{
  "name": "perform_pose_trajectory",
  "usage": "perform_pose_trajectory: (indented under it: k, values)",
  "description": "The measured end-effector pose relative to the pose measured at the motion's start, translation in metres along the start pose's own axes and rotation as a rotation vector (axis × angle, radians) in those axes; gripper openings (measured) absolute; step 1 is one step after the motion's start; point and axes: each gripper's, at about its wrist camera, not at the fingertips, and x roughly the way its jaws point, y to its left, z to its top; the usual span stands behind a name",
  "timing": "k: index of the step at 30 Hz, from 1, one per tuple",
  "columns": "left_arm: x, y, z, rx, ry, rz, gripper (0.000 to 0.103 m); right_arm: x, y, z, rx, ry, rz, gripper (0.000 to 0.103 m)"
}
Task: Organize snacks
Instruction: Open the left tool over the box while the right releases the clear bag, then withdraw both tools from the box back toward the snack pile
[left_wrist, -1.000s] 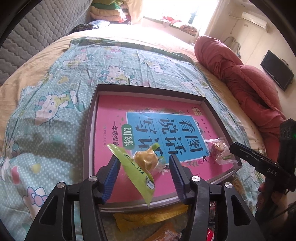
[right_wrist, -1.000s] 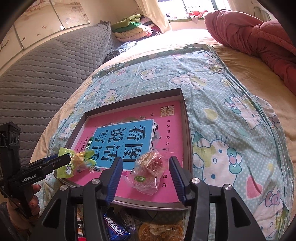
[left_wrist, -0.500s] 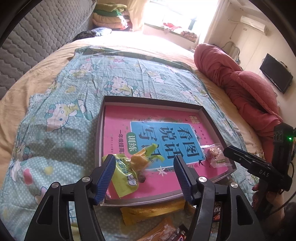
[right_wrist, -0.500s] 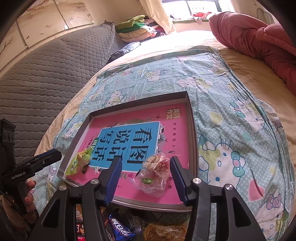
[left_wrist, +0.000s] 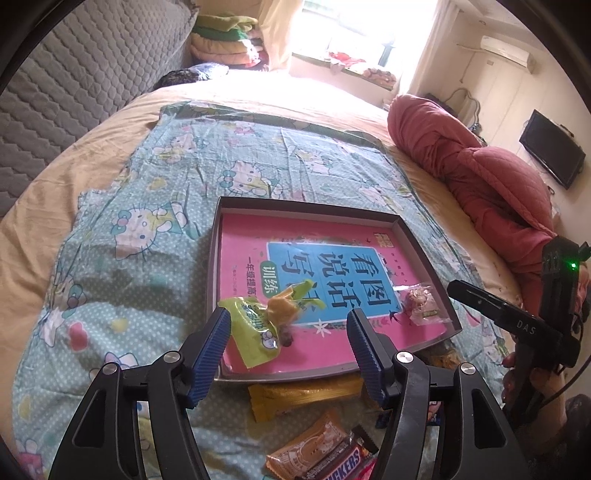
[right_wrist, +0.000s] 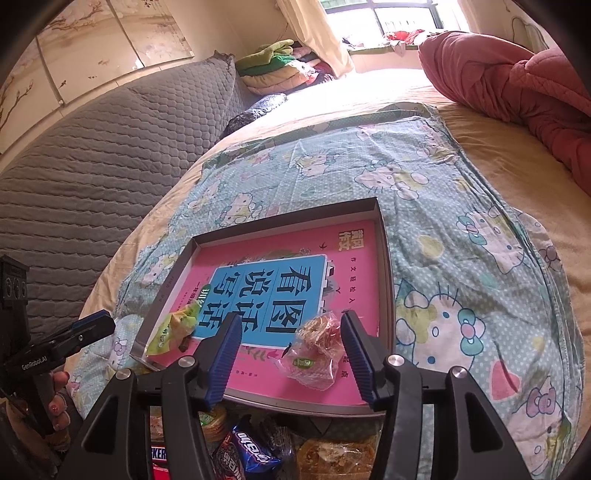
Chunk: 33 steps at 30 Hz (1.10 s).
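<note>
Both tools stand above the near edge of the bed, which carries a Hello Kitty sheet and, on that, a shallow grey tray lined with a pink book cover. A red quilt lies bunched at the far right of the bed.

Left tool: its jaws are apart and grip nothing. They have been opening within the last second, and the green snack packet lies free on the pink cover in the tray's near left corner, beyond the fingertips and untouched by the blue pads.

Right tool: its jaws are also parted and empty. A clear-wrapped pastry lies flat in the tray's near right corner, seen between the two fingers; the right pad stands just beside the wrapper, and whether it brushes it cannot be told.

Outside the tray, on the sheet by its near edge, lie loose snacks: a yellow bar, an orange packet, a Snickers bar and a blue Oreo pack.
</note>
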Motion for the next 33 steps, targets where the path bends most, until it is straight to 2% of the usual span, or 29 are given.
perform_pose_trajectory:
  k: [13, 33]
  values:
    - [-0.024, -0.010, -0.012, 0.028, -0.002, 0.008, 0.067, -0.018, 0.004, -0.001, -0.003, -0.028, 0.035, 0.056]
    - [-0.039, -0.015, -0.039, 0.060, 0.055, 0.018, 0.067, -0.037, 0.015, -0.012, -0.006, -0.045, 0.065, 0.057]
